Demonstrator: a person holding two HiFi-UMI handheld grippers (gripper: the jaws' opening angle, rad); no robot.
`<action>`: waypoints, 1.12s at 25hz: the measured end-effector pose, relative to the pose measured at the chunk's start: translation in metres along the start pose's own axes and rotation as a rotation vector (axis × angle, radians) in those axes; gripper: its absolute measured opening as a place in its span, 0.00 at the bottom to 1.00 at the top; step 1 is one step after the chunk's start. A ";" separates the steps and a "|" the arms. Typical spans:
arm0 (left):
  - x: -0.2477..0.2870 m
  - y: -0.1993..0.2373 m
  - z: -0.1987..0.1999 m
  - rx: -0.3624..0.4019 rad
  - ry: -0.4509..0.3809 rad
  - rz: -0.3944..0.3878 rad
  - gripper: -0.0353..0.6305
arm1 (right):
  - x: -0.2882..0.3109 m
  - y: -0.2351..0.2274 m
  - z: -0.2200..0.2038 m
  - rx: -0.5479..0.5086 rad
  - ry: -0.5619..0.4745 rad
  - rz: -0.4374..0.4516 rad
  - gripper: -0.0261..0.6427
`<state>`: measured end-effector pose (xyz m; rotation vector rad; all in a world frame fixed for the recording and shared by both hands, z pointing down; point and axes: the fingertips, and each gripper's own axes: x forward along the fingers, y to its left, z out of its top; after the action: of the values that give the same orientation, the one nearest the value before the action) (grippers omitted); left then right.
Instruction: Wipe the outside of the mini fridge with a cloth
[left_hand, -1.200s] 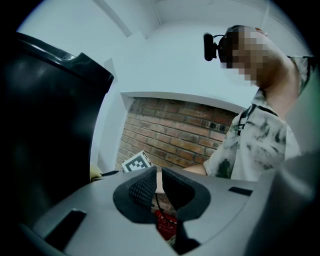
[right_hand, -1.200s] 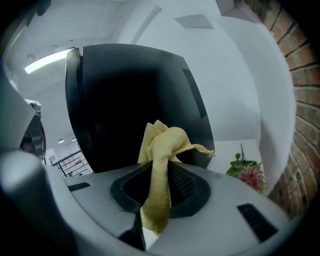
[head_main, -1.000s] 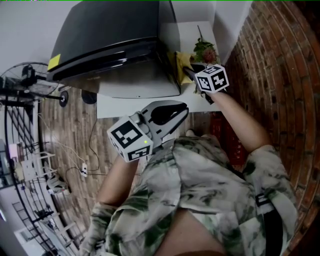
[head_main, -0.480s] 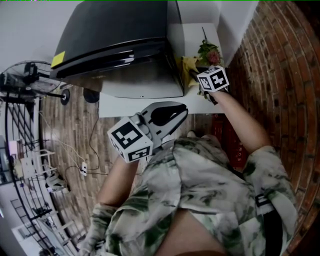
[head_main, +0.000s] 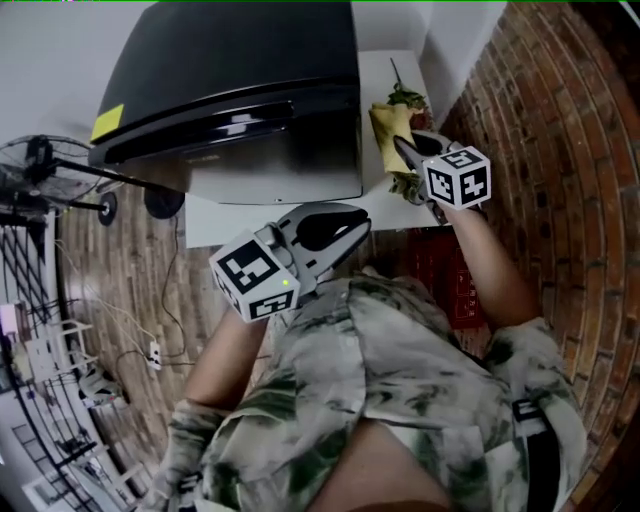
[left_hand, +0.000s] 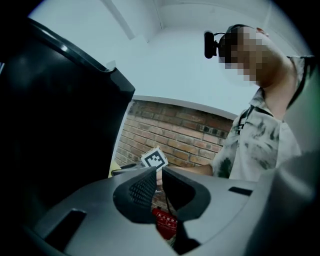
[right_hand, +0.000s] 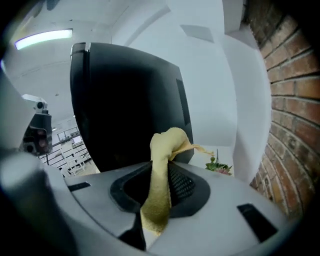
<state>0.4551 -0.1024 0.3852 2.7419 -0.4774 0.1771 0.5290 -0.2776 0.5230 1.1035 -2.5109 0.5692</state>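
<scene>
I count one mini fridge (head_main: 240, 90) on one white worktop (head_main: 250, 215), filling it from the left edge most of the way across. By the worktop's right edge are one yellow cloth (head_main: 392, 125) and one sprig of flowers (head_main: 405, 98). I hold two grippers, my left gripper (head_main: 362, 222) and my right gripper (head_main: 402, 148), carrying two marker cubes, the left cube (head_main: 256, 278) and the right cube (head_main: 459, 177). One yellow sticker (head_main: 107, 122) is on the fridge, and one fan (head_main: 40, 165) stands beyond the left edge.

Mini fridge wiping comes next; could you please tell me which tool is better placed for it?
Right. The right tool is shut on the yellow cloth beside the mini fridge; the left tool is shut, empty, and farther from it.
</scene>
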 end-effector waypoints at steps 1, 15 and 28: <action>-0.004 0.003 0.000 0.002 -0.004 -0.015 0.10 | -0.008 0.003 0.005 0.000 -0.013 -0.015 0.17; -0.173 0.027 0.000 0.081 0.016 -0.259 0.10 | -0.087 0.129 0.060 0.094 -0.185 -0.375 0.17; -0.295 0.019 -0.041 0.089 0.070 -0.363 0.10 | -0.092 0.294 0.043 0.096 -0.233 -0.486 0.17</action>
<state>0.1703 -0.0145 0.3767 2.8395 0.0517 0.2034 0.3602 -0.0592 0.3785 1.8329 -2.2799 0.4433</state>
